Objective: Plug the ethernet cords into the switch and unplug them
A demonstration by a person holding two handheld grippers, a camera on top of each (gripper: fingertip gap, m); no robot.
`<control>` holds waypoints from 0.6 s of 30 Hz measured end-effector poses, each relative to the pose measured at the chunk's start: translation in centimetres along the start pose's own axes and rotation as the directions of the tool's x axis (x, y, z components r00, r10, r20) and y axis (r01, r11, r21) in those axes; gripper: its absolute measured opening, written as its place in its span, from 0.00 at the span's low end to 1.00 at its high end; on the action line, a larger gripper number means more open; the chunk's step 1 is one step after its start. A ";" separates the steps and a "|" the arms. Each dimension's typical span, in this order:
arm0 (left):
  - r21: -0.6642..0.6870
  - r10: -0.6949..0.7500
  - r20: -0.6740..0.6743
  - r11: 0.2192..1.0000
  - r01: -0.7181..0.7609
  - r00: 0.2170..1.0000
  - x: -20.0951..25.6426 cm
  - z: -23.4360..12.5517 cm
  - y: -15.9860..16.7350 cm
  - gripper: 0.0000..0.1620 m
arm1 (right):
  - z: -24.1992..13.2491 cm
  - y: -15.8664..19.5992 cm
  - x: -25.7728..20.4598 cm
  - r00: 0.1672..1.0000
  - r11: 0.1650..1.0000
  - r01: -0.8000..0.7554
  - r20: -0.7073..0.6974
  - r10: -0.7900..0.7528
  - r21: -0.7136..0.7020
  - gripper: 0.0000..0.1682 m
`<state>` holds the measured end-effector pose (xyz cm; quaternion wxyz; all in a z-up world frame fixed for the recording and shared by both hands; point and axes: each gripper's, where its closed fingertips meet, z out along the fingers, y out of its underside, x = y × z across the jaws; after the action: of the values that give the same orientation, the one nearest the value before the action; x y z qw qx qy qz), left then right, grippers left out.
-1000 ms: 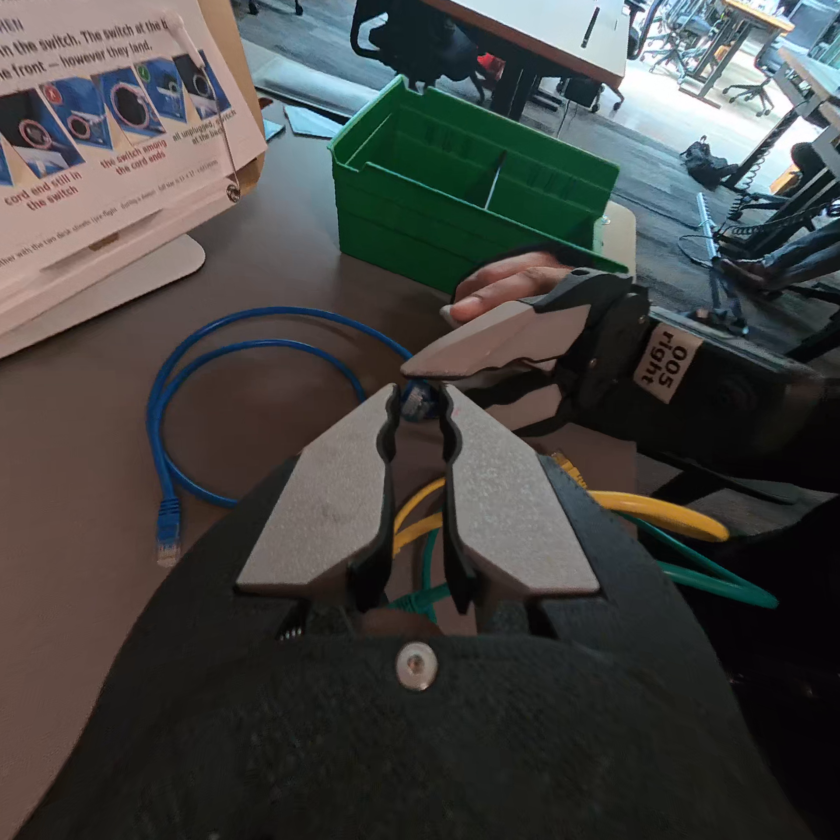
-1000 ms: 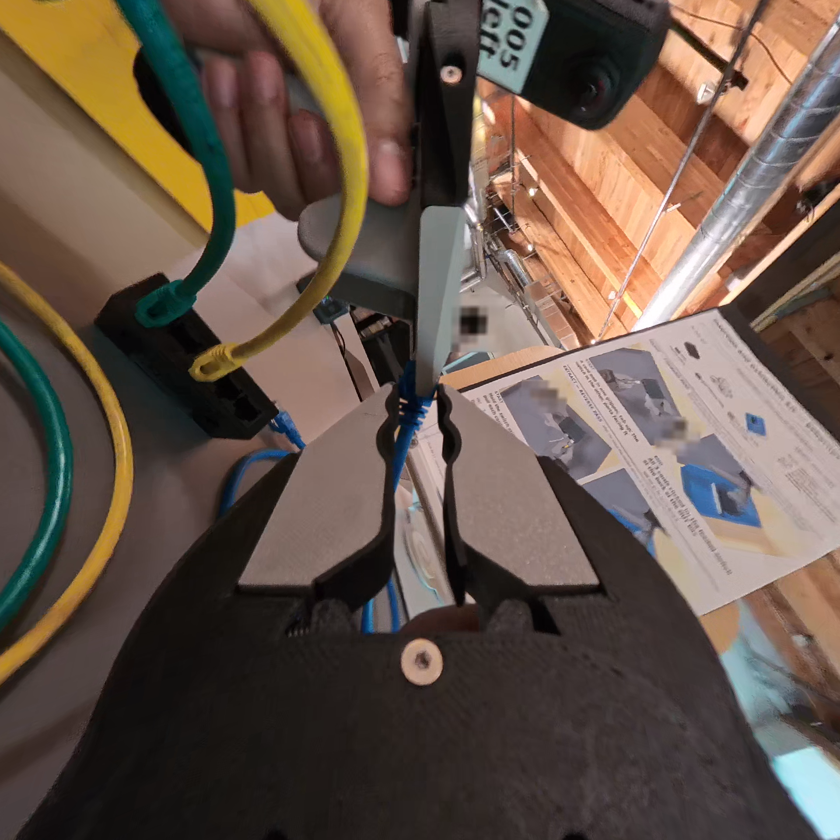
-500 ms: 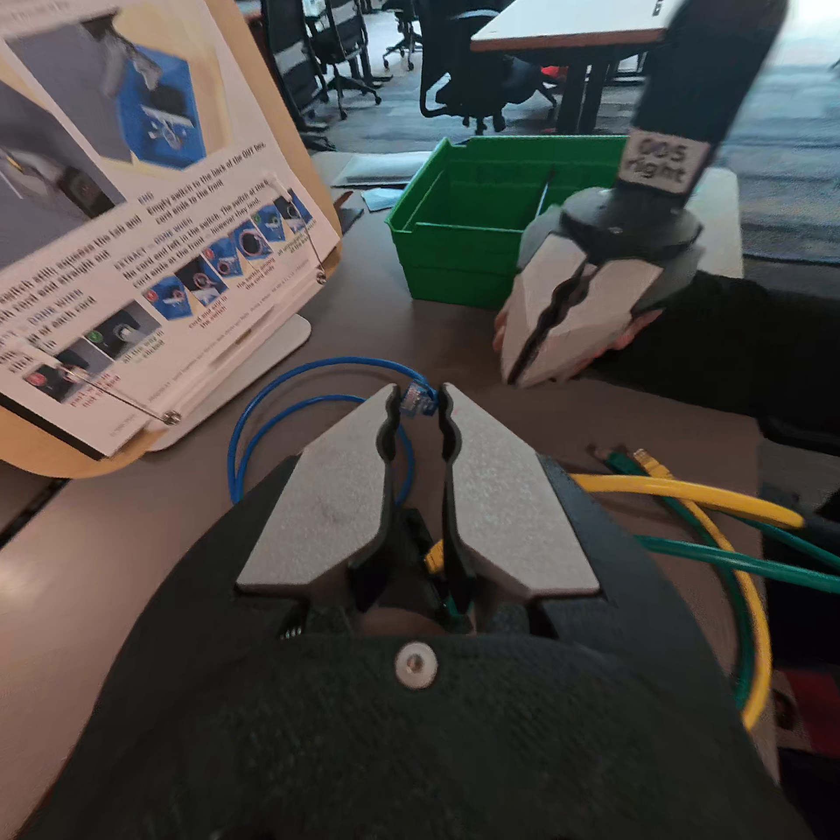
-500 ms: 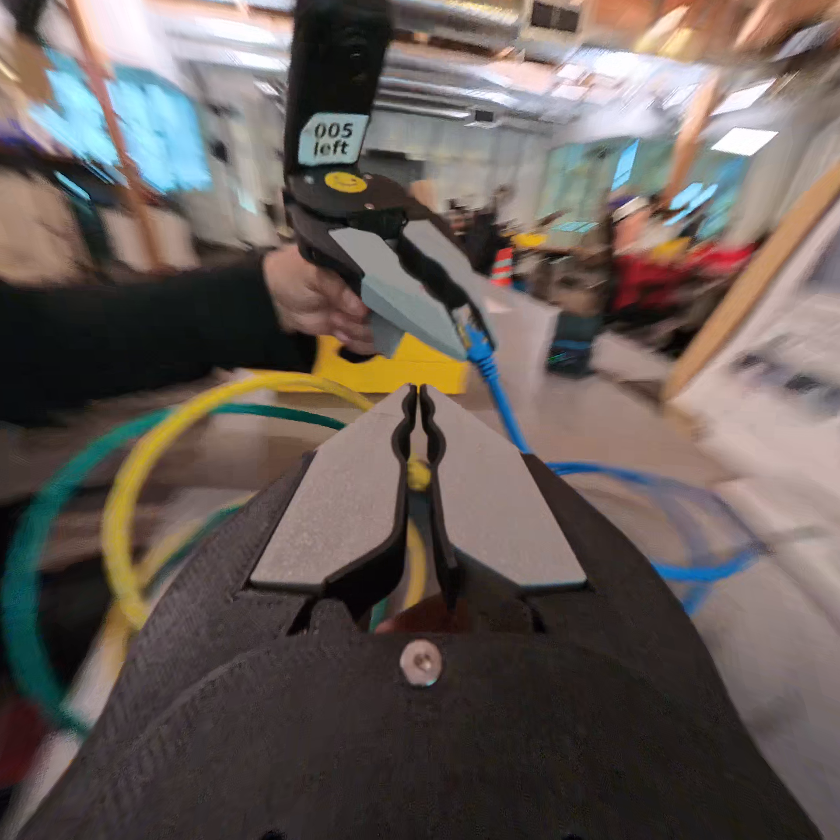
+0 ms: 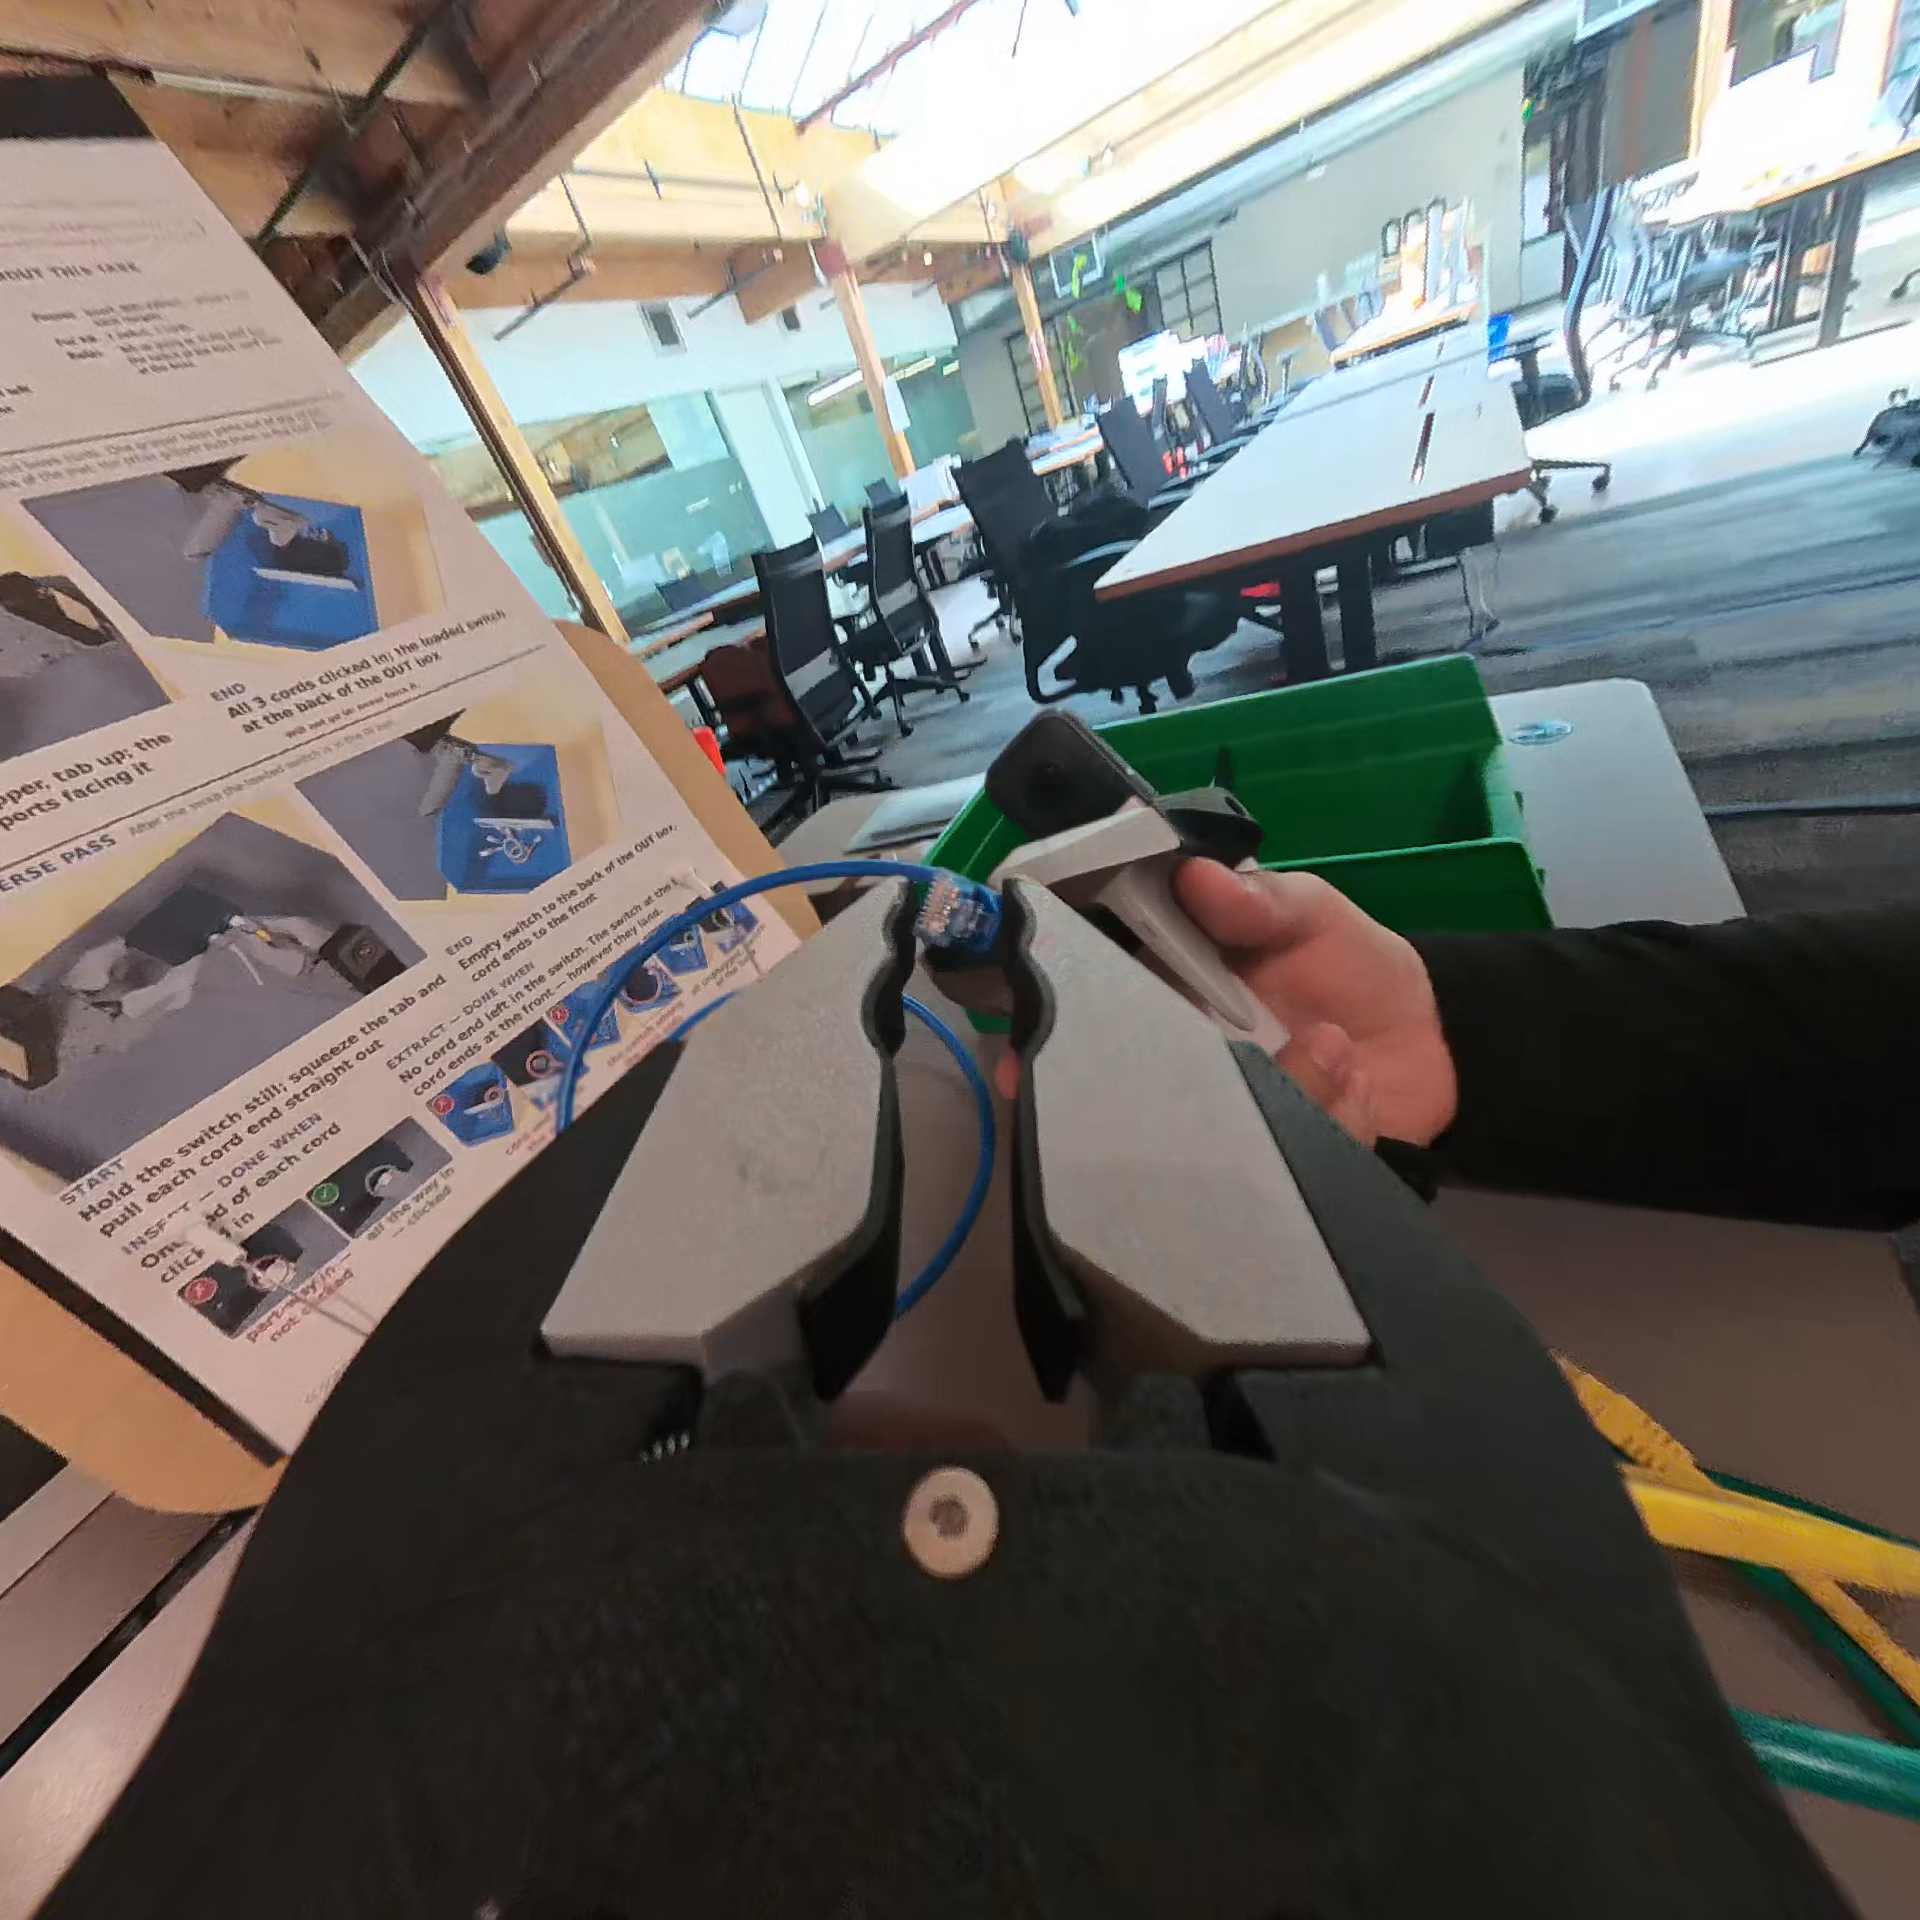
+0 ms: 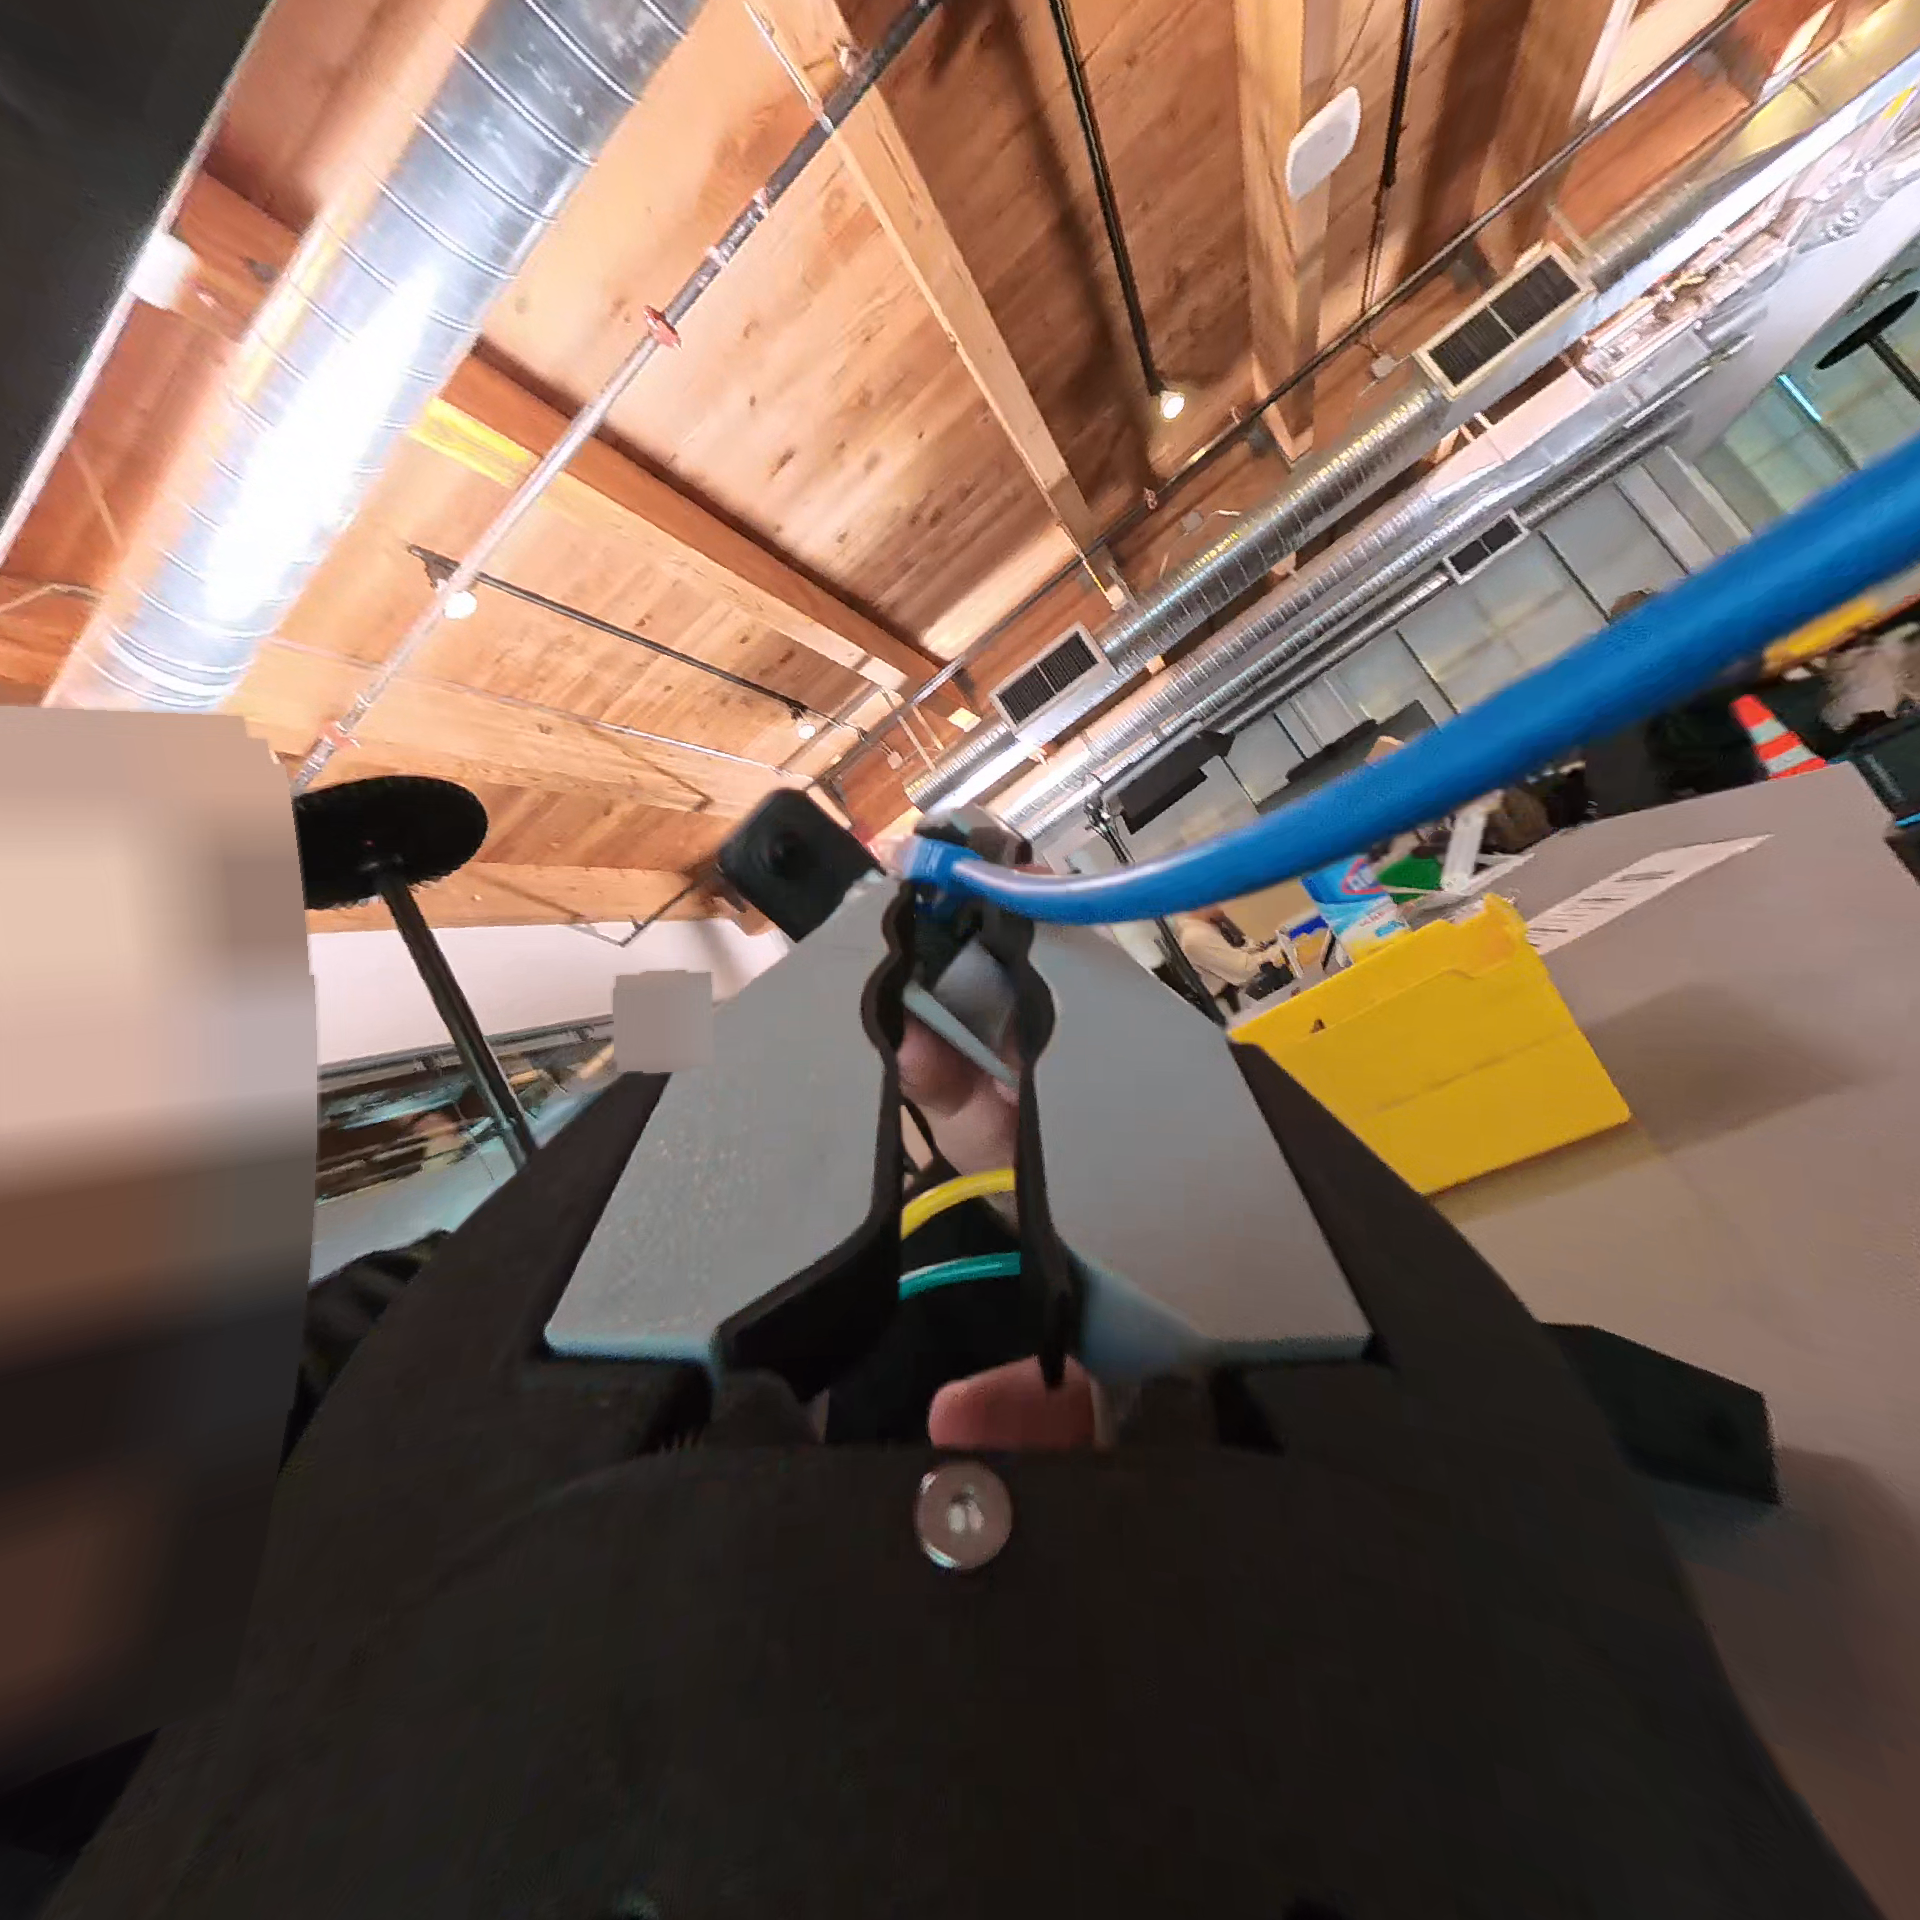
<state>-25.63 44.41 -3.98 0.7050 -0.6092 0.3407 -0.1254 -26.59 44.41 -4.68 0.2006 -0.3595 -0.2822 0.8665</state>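
My left gripper (image 5: 951, 925) is shut on the blue cord's plug (image 5: 951, 909) and holds it in the air. The blue cord (image 5: 623, 997) loops down to the left. My right gripper (image 6: 958, 925) faces the left one, and its tips close around the same blue cord (image 6: 1455, 769) right at the plug. It also shows in the left wrist view (image 5: 1023, 878), held by a hand (image 5: 1320, 997). A yellow cord (image 5: 1766, 1538) and a green cord (image 5: 1849, 1756) lie on the table at the lower right. The switch is not in view.
A green bin (image 5: 1382, 862) stands behind the grippers on the table. An instruction sheet (image 5: 260, 831) on a stand fills the left. A yellow bin (image 6: 1434, 1049) sits on the table in the right wrist view. Left and right tips are no more than a few centimetres apart.
My left gripper has lifted and tilted up with the blue plug still in it. My right gripper, shut and apart half a second ago, has come back to the plug and its jaws now stand plug-wide.
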 end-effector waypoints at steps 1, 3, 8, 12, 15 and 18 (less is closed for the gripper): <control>0.006 0.007 -0.005 1.000 -0.007 1.000 0.2 0.0 0.2 0.08 | 0.0 -0.2 -0.2 1.000 1.000 -0.019 0.014 0.019 0.013 0.11; 0.010 0.047 0.009 0.999 -0.048 0.999 0.2 0.0 0.7 0.08 | -0.1 -0.3 -0.1 0.998 0.998 -0.053 0.023 0.053 0.021 0.12; -0.020 0.154 0.020 0.988 -0.153 0.988 0.3 -0.2 1.6 0.08 | -0.1 0.3 0.9 0.995 0.995 -0.096 -0.004 0.096 0.005 0.07; -0.053 0.185 -0.014 0.981 -0.185 0.983 0.7 -0.4 2.1 0.09 | 0.5 1.8 0.7 0.997 0.995 -0.074 -0.003 0.074 -0.074 0.10; -0.071 0.168 -0.015 0.983 -0.168 0.986 0.5 -0.5 2.5 0.09 | 0.6 1.9 1.1 0.999 0.997 -0.036 -0.033 0.033 -0.070 0.08; -0.101 0.140 0.005 0.985 -0.139 0.990 0.1 -0.7 3.1 0.09 | 0.6 1.8 1.6 0.998 0.998 -0.012 -0.067 0.008 -0.065 0.06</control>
<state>-26.73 44.57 -6.94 0.6827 -0.6191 0.3841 -0.0548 -28.37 43.72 -6.33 0.1938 -0.3962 -0.3015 0.8453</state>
